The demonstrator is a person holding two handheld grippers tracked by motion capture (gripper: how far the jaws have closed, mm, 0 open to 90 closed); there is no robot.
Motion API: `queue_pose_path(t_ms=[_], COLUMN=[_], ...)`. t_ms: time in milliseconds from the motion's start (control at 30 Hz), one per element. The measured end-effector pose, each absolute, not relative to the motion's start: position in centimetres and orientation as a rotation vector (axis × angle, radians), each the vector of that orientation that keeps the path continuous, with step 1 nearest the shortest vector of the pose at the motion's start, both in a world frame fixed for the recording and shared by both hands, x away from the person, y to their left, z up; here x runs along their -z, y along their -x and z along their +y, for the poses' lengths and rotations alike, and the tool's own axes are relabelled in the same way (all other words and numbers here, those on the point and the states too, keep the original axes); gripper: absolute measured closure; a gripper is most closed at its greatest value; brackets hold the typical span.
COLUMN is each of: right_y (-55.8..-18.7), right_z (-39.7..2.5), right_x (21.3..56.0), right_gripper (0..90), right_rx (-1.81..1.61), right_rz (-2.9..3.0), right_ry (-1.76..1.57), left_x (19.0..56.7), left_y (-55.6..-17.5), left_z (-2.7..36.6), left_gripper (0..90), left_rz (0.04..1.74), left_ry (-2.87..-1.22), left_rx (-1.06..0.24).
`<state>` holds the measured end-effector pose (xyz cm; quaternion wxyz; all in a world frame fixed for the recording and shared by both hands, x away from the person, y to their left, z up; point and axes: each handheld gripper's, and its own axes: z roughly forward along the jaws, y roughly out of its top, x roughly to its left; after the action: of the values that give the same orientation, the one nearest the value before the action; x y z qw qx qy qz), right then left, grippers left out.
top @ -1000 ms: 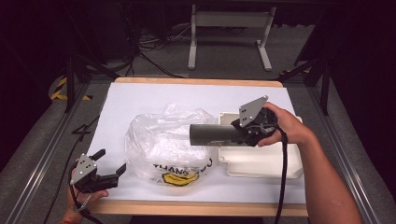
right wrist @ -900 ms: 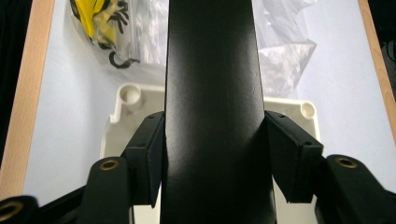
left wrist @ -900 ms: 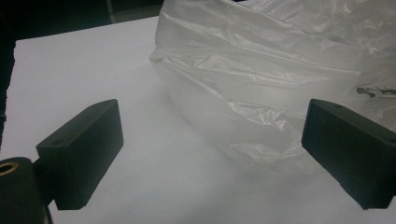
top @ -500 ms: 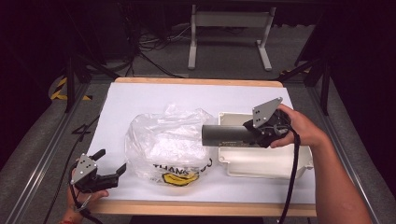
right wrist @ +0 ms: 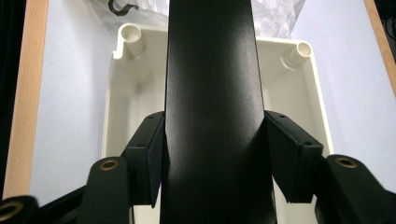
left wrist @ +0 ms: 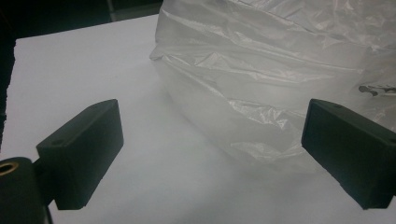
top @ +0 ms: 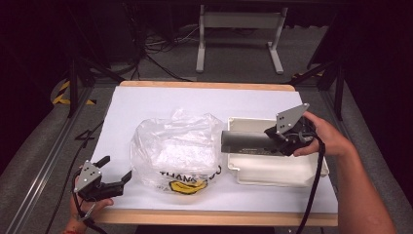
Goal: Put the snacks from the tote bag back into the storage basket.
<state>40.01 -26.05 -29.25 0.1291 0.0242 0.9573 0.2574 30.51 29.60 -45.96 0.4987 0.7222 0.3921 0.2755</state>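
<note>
A long dark bar [top: 246, 142] is clamped between the jaws of the right tongs [right wrist: 214, 158] and held level above the open white plastic box [top: 277, 170] at the right of the high view, apparently so that it can be carried toward the clear plastic bag [top: 175, 151] lying in the middle of the white surface [top: 160, 100]. The left tongs [top: 117, 170] are kept wide apart and empty at the lower left, just beside the bag's edge, probably so that the bag can be gripped or steadied.
</note>
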Motion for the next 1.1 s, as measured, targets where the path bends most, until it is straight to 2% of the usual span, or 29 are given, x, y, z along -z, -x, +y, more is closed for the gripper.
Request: queue_pose_path(t_ms=[567, 1100], right_y=[-39.4, -39.9], right_z=[-29.4, -29.7], right_x=[29.3, 31.1], right_gripper=[43.1, 43.1], right_rx=[-0.762, -0.699], right_rz=[2.768, 2.827], right_ry=[-0.132, -0.133], left_x=[46.0, 46.0], left_y=[-30.6, -30.6], left_z=[29.5, 29.5], left_gripper=[6.5, 6.5], left_rz=[0.954, 0.956], left_ry=[-1.748, -1.755], left_rx=[-0.665, -0.663])
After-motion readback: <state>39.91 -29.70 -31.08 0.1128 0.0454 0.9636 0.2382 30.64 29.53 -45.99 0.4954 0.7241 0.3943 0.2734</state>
